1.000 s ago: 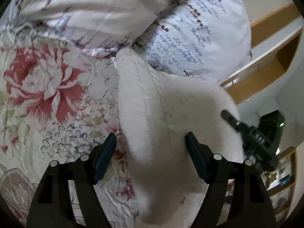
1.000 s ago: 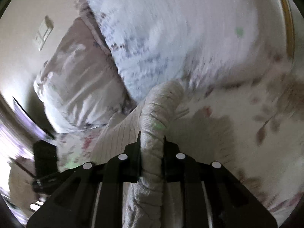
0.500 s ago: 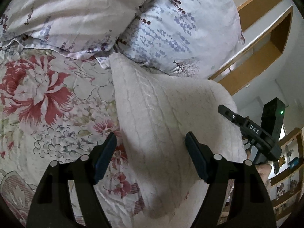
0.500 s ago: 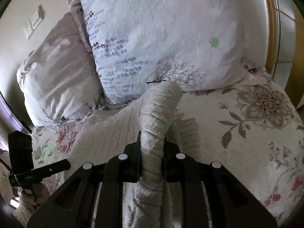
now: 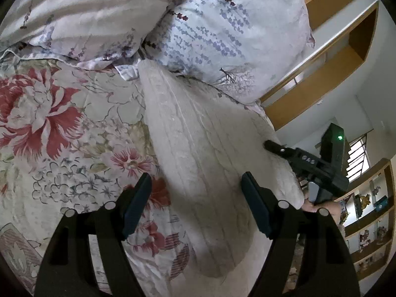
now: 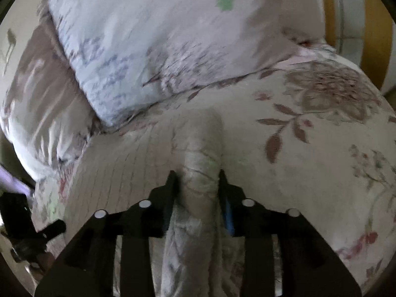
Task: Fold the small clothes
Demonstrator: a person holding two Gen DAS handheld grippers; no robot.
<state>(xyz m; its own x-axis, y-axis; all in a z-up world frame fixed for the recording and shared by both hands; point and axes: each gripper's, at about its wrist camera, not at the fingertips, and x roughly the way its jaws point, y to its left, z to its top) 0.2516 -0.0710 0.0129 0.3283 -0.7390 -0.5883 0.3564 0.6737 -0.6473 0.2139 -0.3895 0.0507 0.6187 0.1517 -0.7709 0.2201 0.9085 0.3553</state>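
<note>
On the left, the left gripper hangs over the bed with its tongs spread wide and nothing between them; the pads touch no cloth that I can make out. Beneath it lies the flowered bedspread, and across that spread runs the white knitted garment, its far tip reaching the pillows at the head of the bed. The garment looks stretched out long and partly lifted, not lying flat (its near end drops out of sight below the tongs).

On the right, the right gripper has its tongs pressed onto a bunched edge of the same garment, pinching a thick roll of knit between them. This view is blurred, so finer detail is not to be had. Beyond it sit the bedspread and a wooden bed frame.

Assessment: the work appears to be at an early stage. The garment is held at one end only, no crease or doubled layer is plain to see, and the folding itself seems mostly left to do.
</note>
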